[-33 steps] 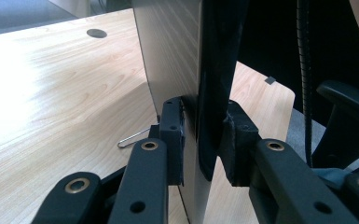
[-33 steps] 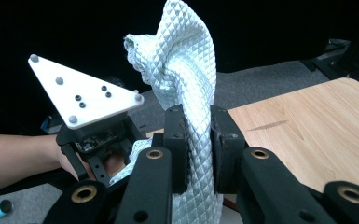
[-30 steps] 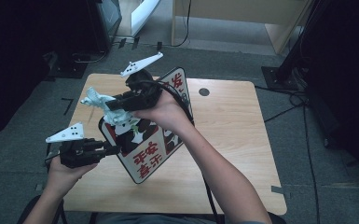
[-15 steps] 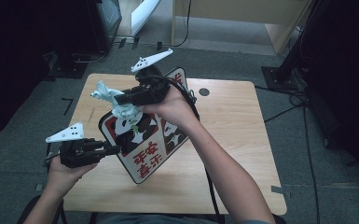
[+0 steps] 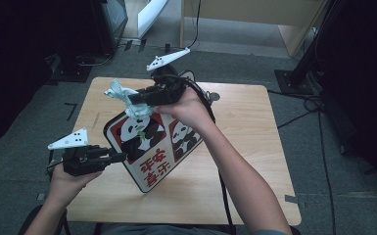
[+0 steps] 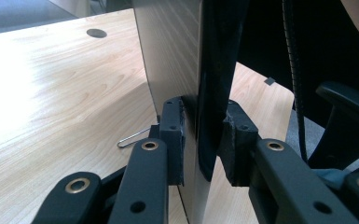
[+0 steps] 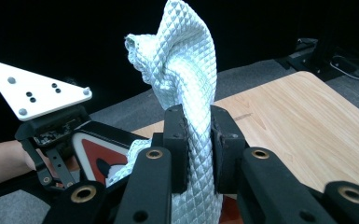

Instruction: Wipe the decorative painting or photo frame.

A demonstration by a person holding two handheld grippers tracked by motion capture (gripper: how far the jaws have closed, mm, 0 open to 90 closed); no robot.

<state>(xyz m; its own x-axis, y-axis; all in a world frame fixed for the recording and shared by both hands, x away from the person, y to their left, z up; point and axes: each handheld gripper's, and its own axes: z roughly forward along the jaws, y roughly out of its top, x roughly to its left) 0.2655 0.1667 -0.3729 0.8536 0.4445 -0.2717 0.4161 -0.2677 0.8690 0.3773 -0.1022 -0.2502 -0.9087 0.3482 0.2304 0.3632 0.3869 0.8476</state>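
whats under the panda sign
The sign is held tilted by the left gripper, which clamps its edge. Beneath it lies the wooden table, with a small bent wire on it. Whatever sits further under the sign is hidden.

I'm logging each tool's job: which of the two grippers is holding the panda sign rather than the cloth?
The left gripper: its jaws clamp the panda sign's edge, while the right gripper pinches the white cloth.
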